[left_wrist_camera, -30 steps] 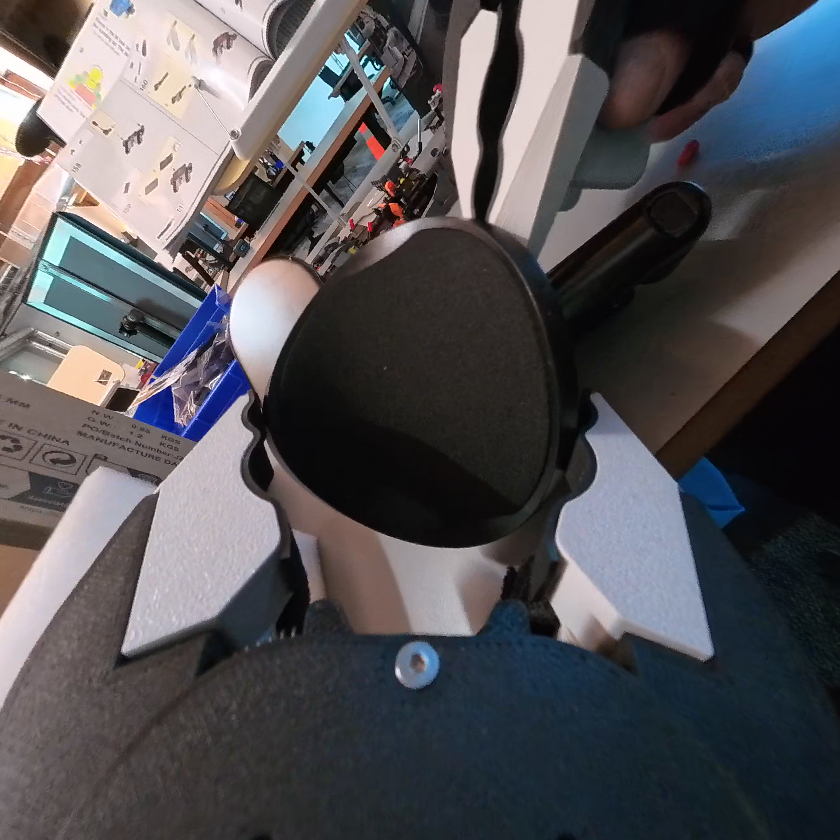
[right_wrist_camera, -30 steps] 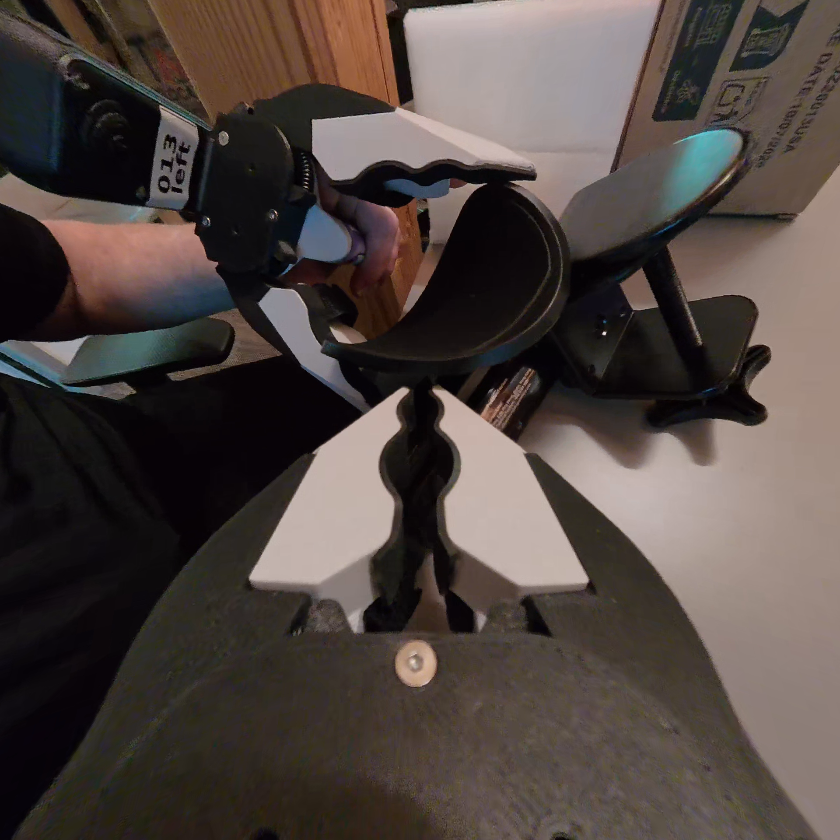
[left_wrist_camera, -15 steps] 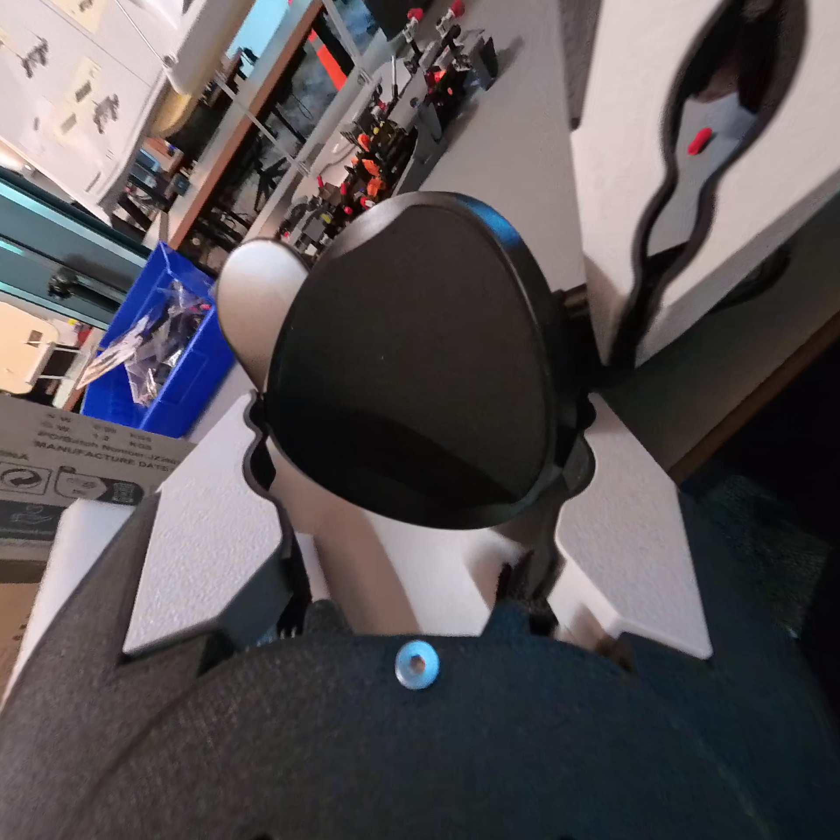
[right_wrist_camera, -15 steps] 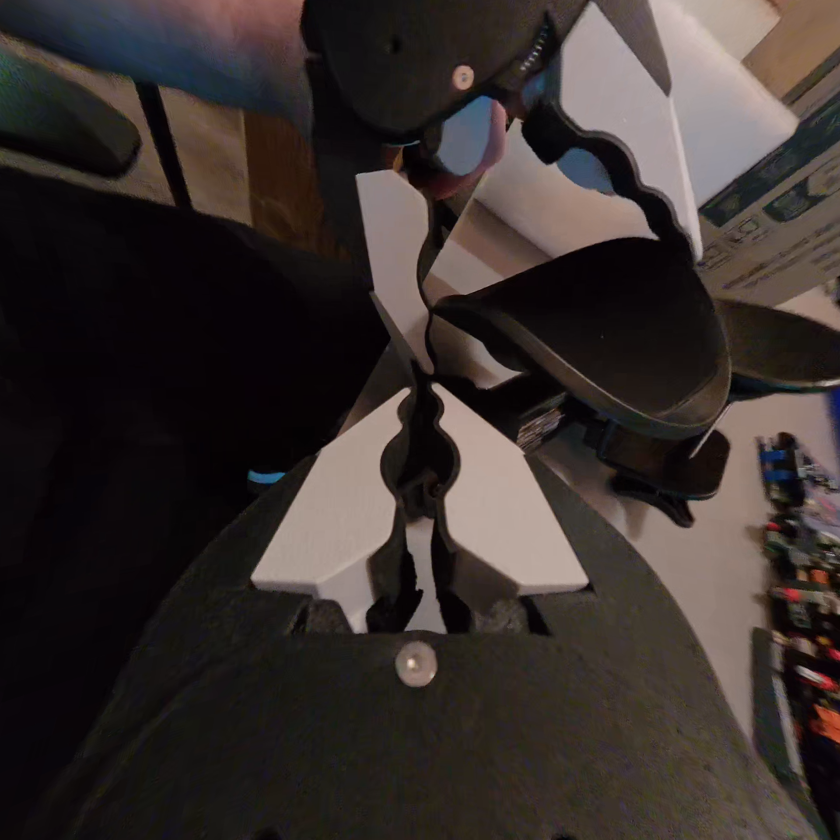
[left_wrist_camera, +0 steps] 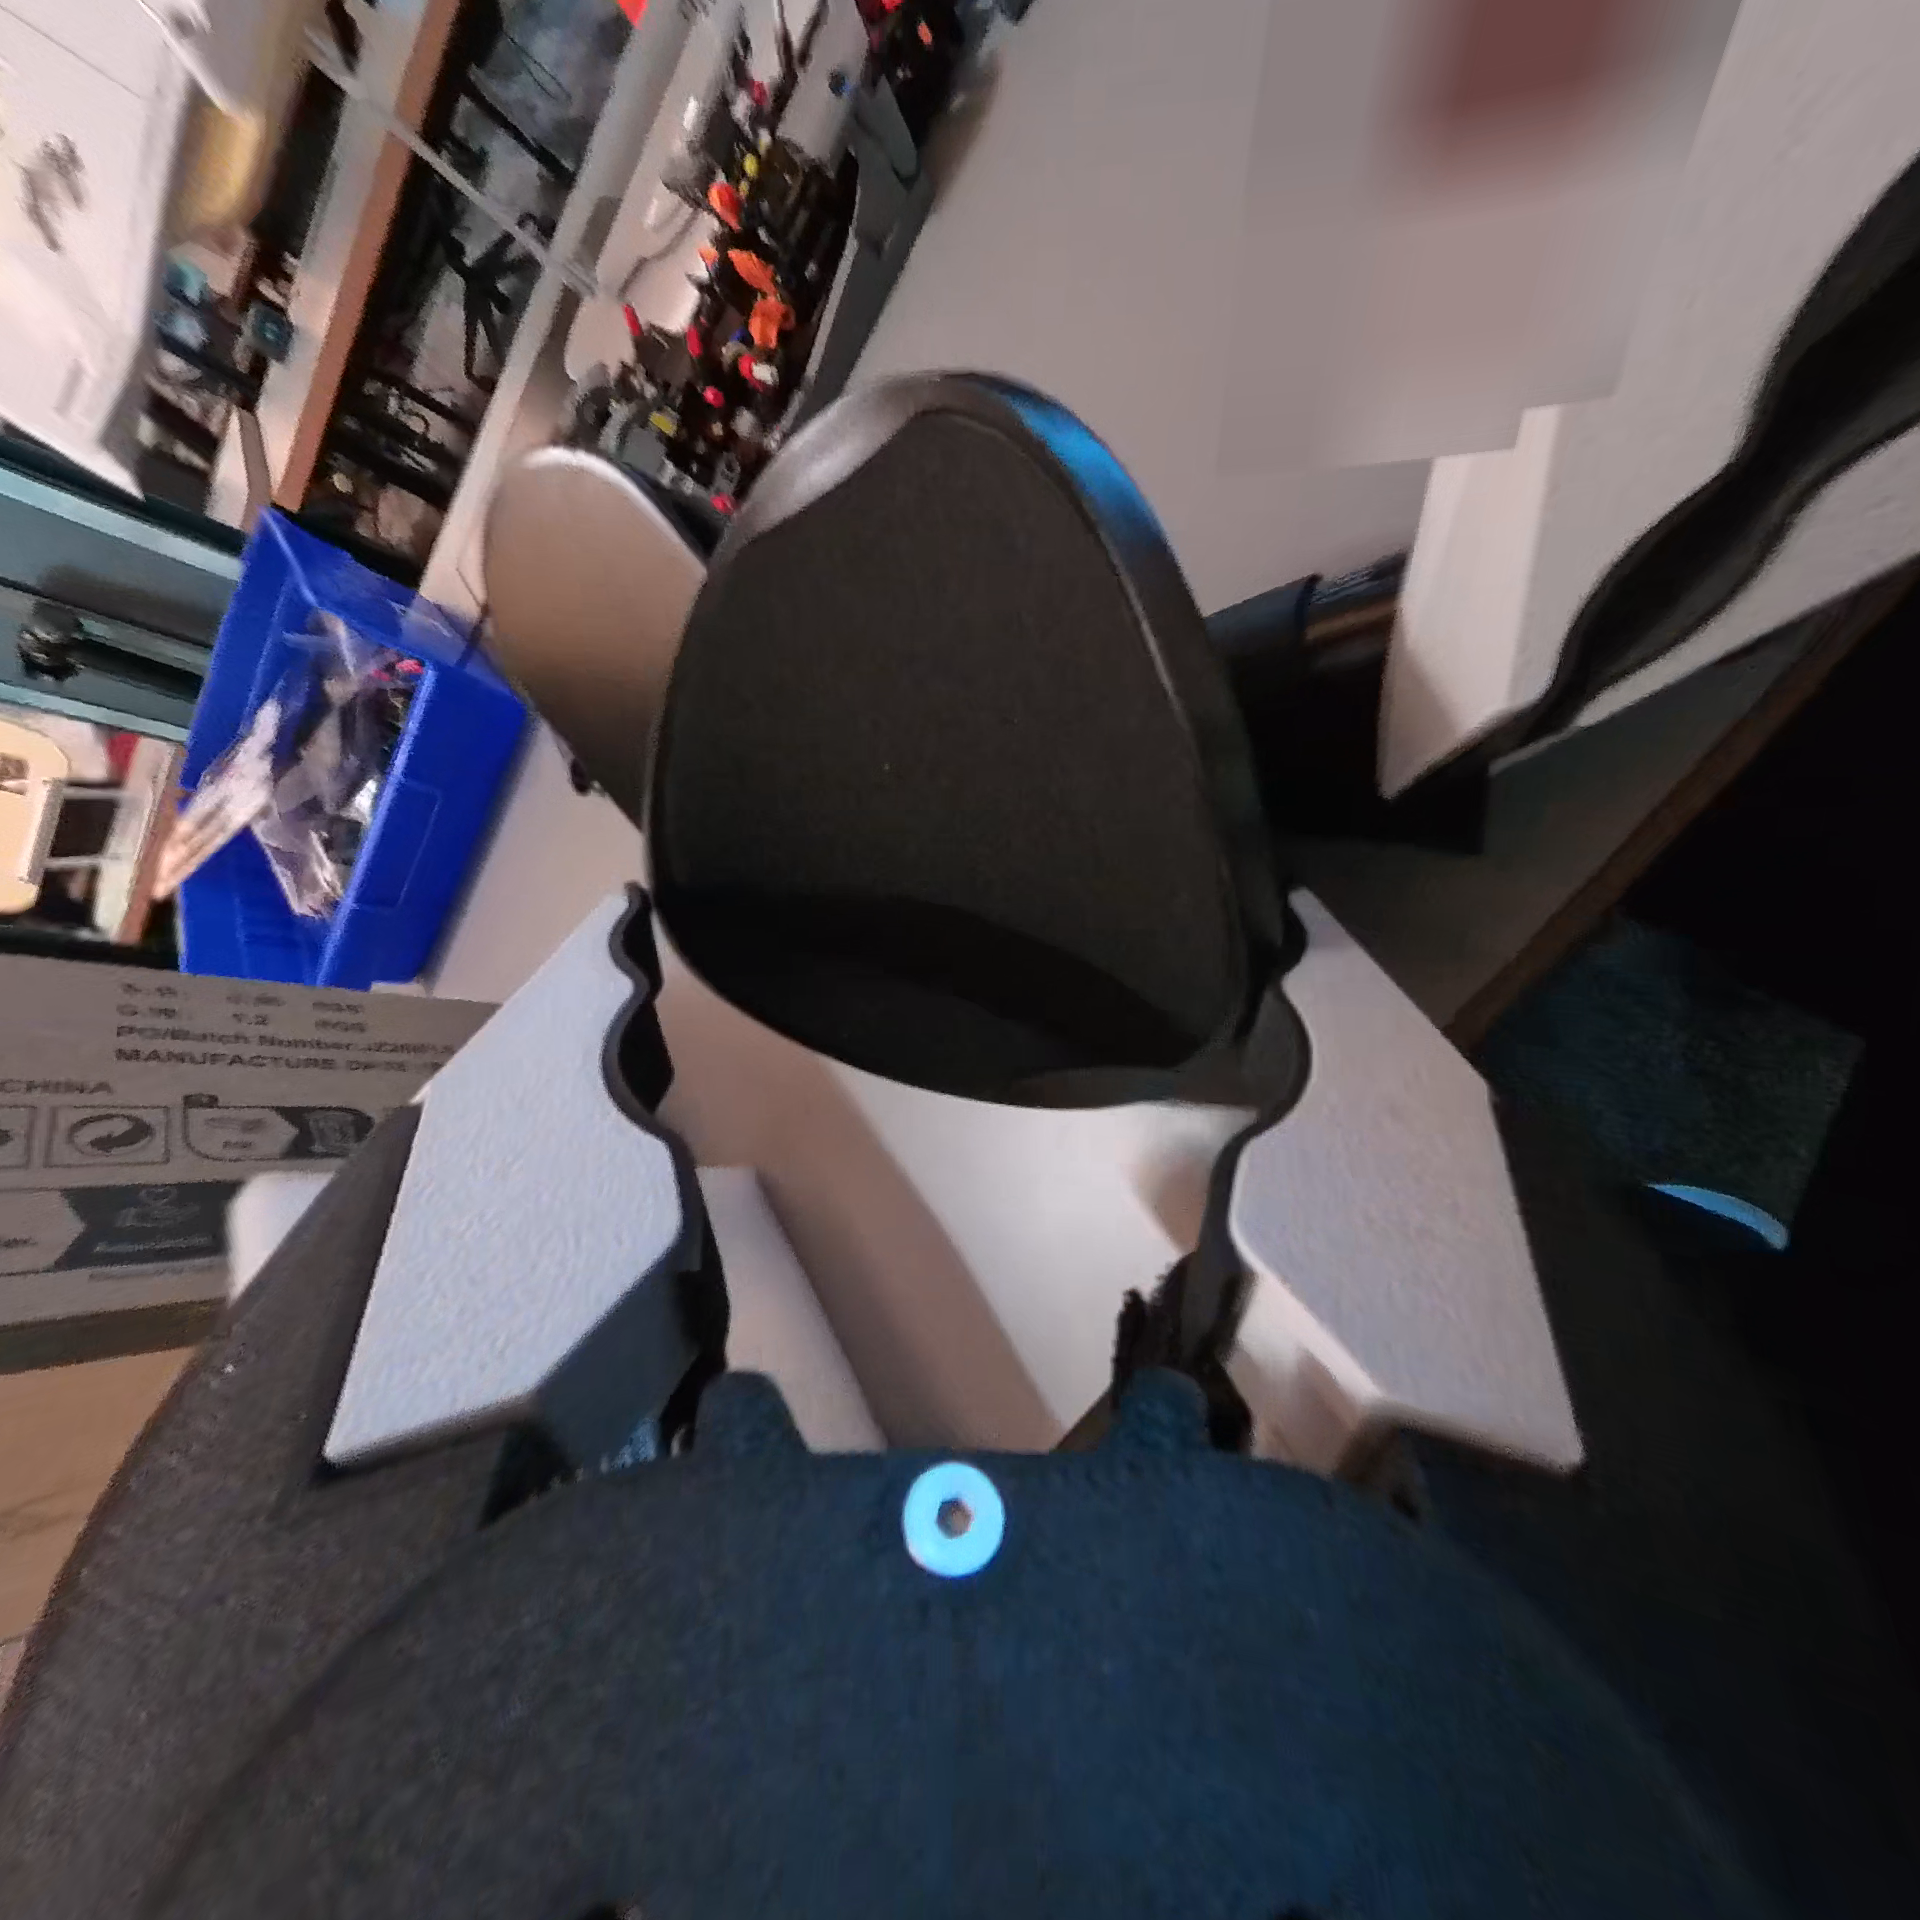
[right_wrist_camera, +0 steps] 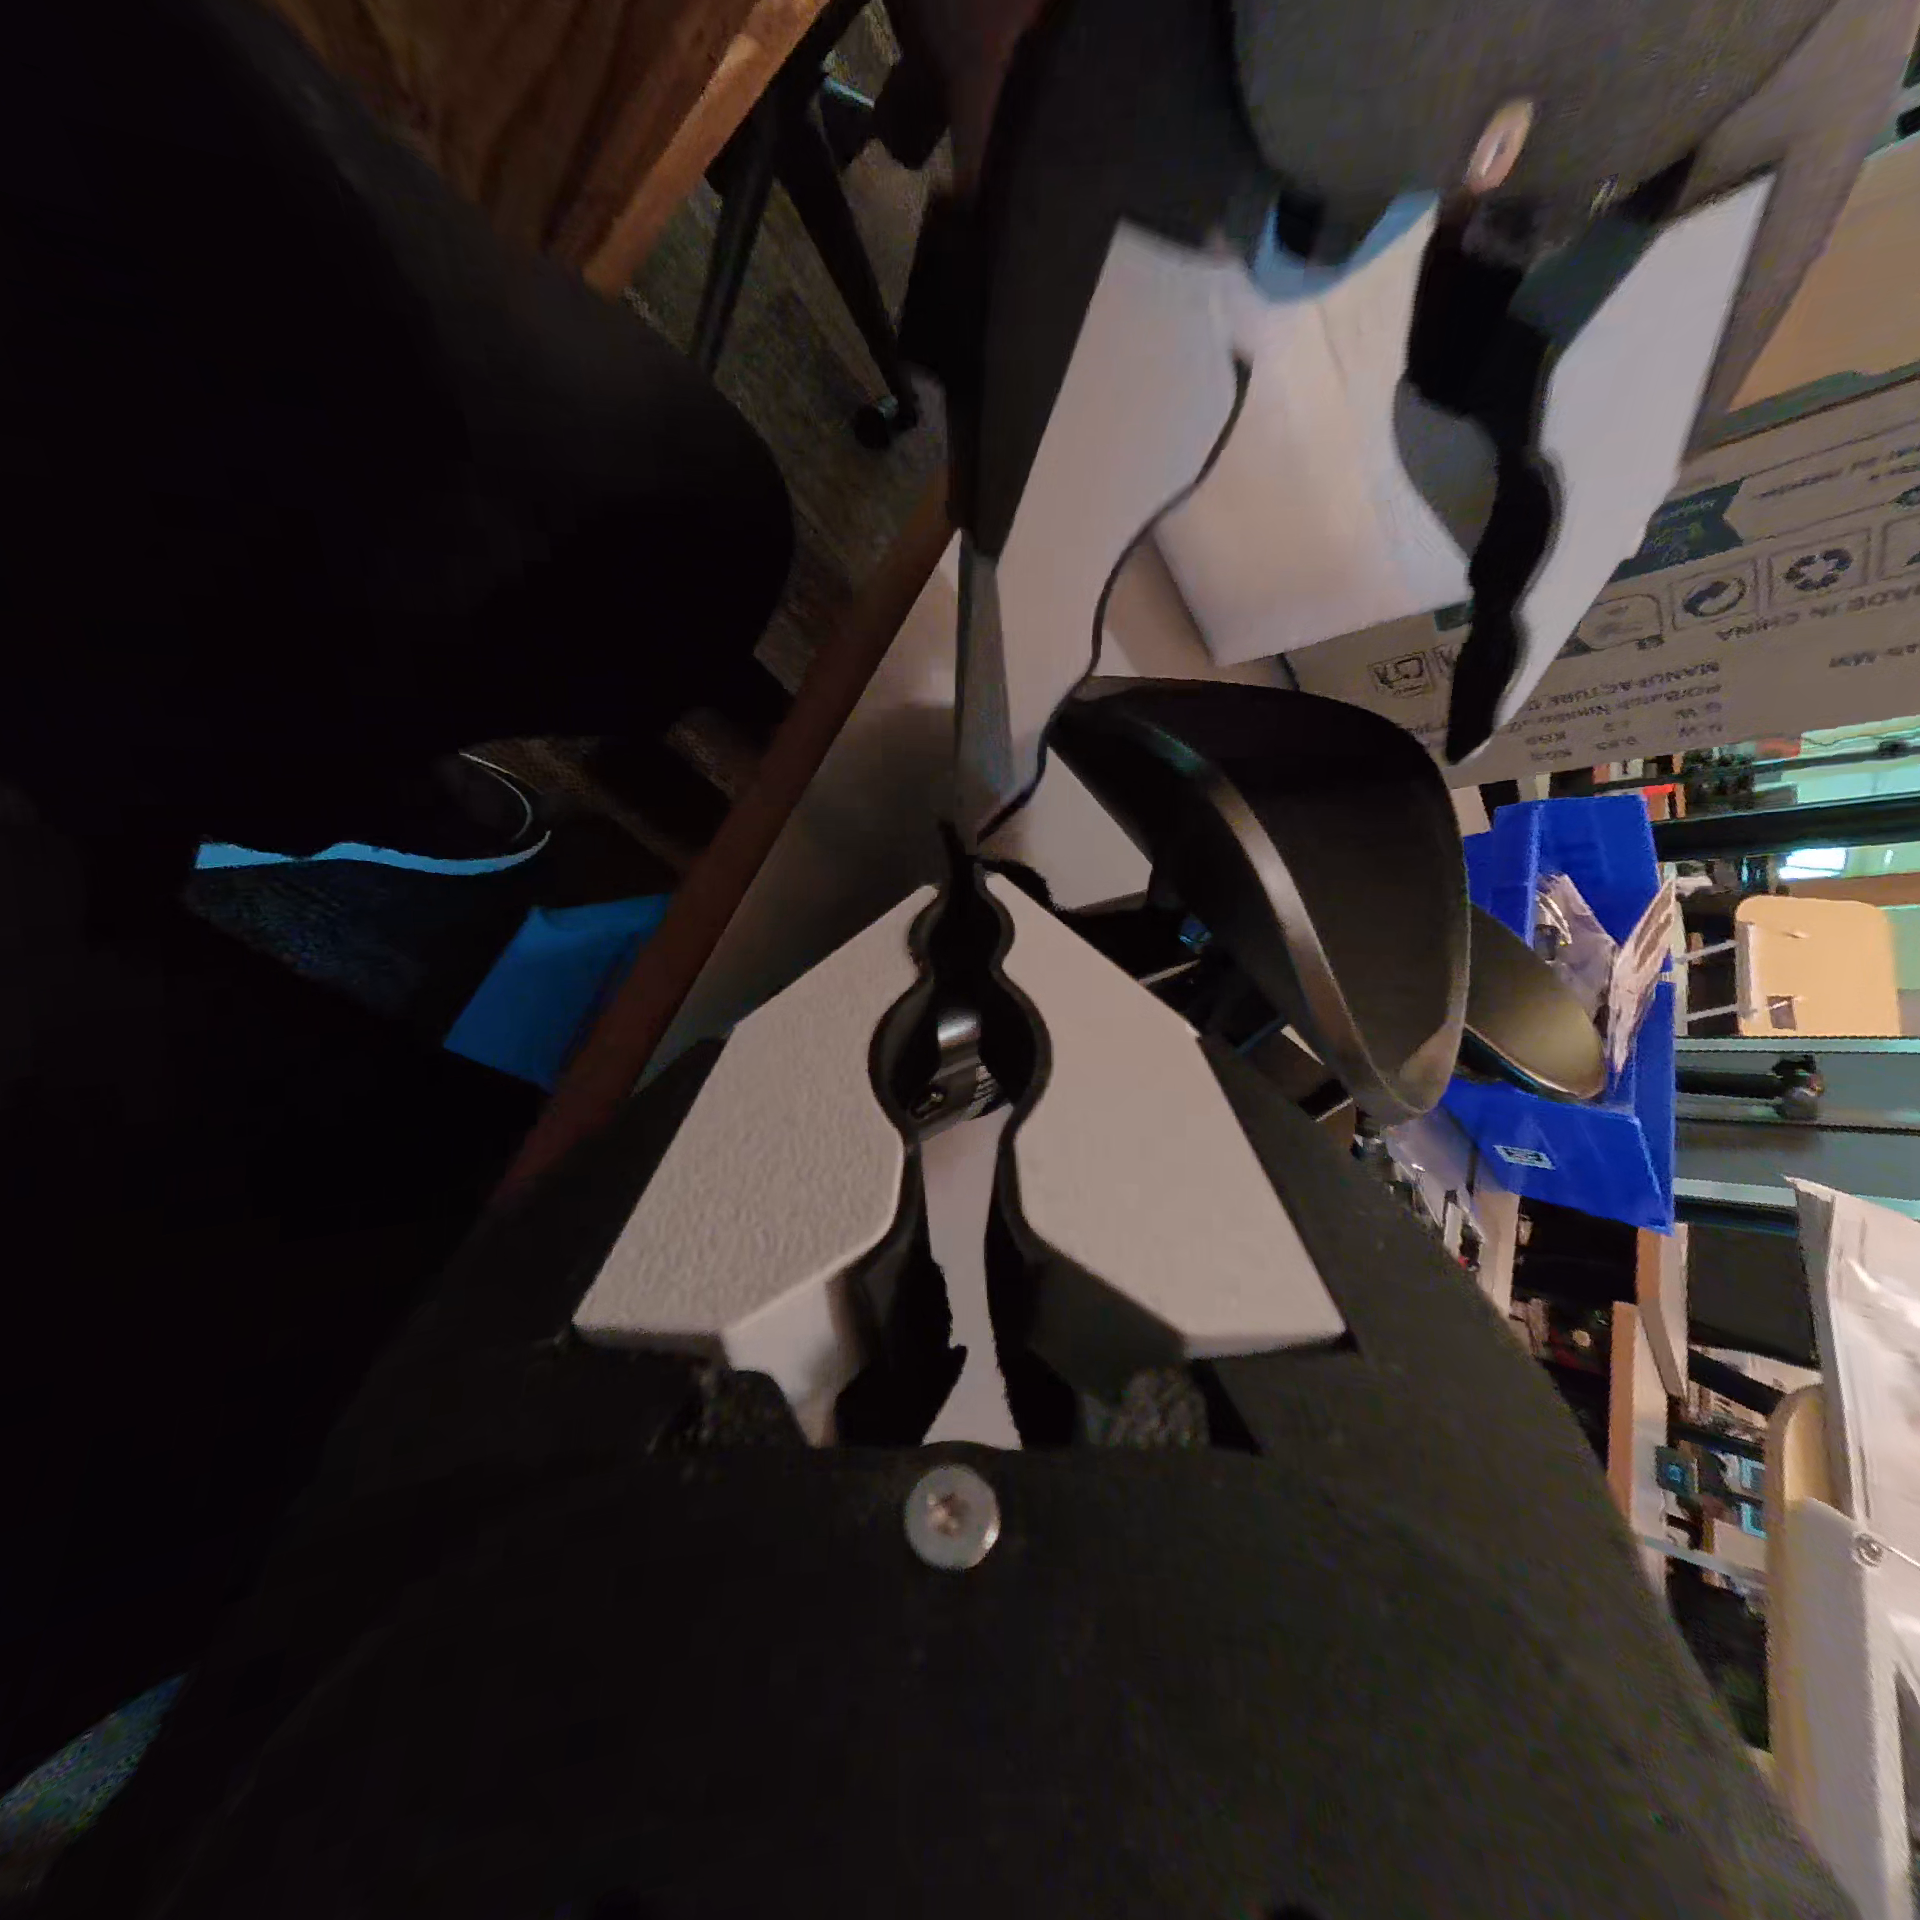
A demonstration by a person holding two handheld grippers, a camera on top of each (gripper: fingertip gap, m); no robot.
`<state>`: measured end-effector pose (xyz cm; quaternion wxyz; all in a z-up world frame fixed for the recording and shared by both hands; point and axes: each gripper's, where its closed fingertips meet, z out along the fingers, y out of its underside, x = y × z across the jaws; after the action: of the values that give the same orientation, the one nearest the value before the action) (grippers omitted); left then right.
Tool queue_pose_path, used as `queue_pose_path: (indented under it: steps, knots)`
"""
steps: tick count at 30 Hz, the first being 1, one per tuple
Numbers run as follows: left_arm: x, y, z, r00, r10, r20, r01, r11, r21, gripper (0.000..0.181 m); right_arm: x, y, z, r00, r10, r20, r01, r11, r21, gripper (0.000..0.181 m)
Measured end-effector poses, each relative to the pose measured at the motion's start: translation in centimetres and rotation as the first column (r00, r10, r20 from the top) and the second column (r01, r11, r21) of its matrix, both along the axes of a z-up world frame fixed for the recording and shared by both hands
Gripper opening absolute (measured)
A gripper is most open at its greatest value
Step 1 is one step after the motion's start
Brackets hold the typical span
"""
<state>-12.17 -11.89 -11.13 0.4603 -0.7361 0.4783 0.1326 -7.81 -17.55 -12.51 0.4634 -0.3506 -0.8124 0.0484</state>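
We note the left hand-held gripper [left_wrist_camera: 956, 997] spread around a black curved pad [left_wrist_camera: 935, 727]; right hand-held gripper [right_wrist_camera: 961, 873] pressed together; only the right view shows the pad's underside.

The left tool [left_wrist_camera: 956, 997] has spread wider and no longer clamps the black curved pad [left_wrist_camera: 935, 727].

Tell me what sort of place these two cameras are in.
Probably a workshop or lab storeroom. A blue plastic parts bin holding bagged parts stands on a long white bench strewn with small red, orange and black components, and a printed cardboard shipping carton sits beside it.
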Motion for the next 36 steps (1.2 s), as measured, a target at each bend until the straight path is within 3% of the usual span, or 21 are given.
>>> queue_pose_path:
  steps: [1, 3, 6, 9, 11, 13, 15, 19, 23, 27, 30, 32, 36]
  knots:
    - [0.1, -0.6, 0.6, 1.0, -0.028, -0.006, 0.028, 1.0, 0.008, 0.112, 0.0, 0.0, 0.0, 1.0, -0.001, 0.0, 0.001, 1.0, 0.003, 0.0]
    - [0.0, -1.8, 1.4, 0.991, -0.073, -0.112, 0.077, 0.996, 0.038, 0.116, 0.2, 0.0, 0.0, 1.0, 0.008, 0.008, -0.008, 1.0, 0.013, 0.0]
    - [-0.4, -2.1, 1.2, 0.931, -0.101, -0.351, 0.145, 0.984, 0.101, 0.125, 0.6, 0.0, -0.2, 0.999, 0.021, 0.027, -0.021, 1.0, -0.009, 0.0]
    - [1.4, -2.6, -0.4, 0.895, -0.168, -0.414, 0.243, 0.961, 0.134, 0.112, 1.2, -0.3, -0.3, 0.998, 0.037, 0.053, -0.038, 0.999, 0.033, 0.0]
    - [2.5, -2.9, 0.0, 0.847, -0.194, -0.495, 0.317, 0.932, 0.178, 0.097, 1.5, -0.5, -0.4, 0.997, 0.029, 0.078, -0.033, 0.998, 0.05, 0.0]
    - [2.9, -2.9, 1.0, 0.816, -0.219, -0.535, 0.345, 0.927, 0.146, 0.106, 1.7, -0.6, -0.4, 0.996, 0.014, 0.093, -0.022, 0.996, 0.086, 0.0]
    - [3.0, -2.8, 1.7, 0.769, -0.276, -0.577, 0.369, 0.928, 0.048, 0.119, 1.7, -0.8, -0.4, 0.995, -0.003, 0.103, -0.009, 0.993, 0.116, 0.0]
    - [3.3, -3.4, 2.6, 0.665, -0.468, -0.582, 0.382, 0.883, -0.274, 0.116, 1.5, -1.1, -0.6, 0.992, -0.038, 0.124, 0.013, 0.982, 0.191, 0.0]
    - [4.9, -1.9, 4.7, 0.589, -0.586, -0.557, 0.401, 0.81, -0.428, 0.115, 1.5, -1.7, -0.9, 0.991, -0.036, 0.132, 0.007, 0.977, 0.213, 0.0]
    - [4.5, -1.2, 1.5, 0.5, -0.682, -0.534, 0.306, 0.716, -0.628, 0.108, 1.7, -2.0, -1.1, 0.991, -0.04, 0.129, 0.011, 0.975, 0.221, 0.0]
    - [2.9, -1.4, -0.8, 0.48, -0.703, -0.525, 0.217, 0.675, -0.705, 0.086, 2.0, -1.7, -1.2, 0.991, -0.065, 0.116, 0.038, 0.975, 0.217, 0.0]
    - [3.8, -1.4, -0.6, 0.534, -0.693, -0.484, 0.252, 0.677, -0.691, 0.068, 2.1, -1.8, -1.2, 0.992, -0.074, 0.1, 0.052, 0.977, 0.207, 0.0]
    - [3.9, -1.7, -0.5, 0.568, -0.665, -0.485, 0.219, 0.69, -0.69, 0.065, 2.1, -1.9, -1.2, 0.99, -0.123, 0.074, 0.105, 0.972, 0.21, 0.0]
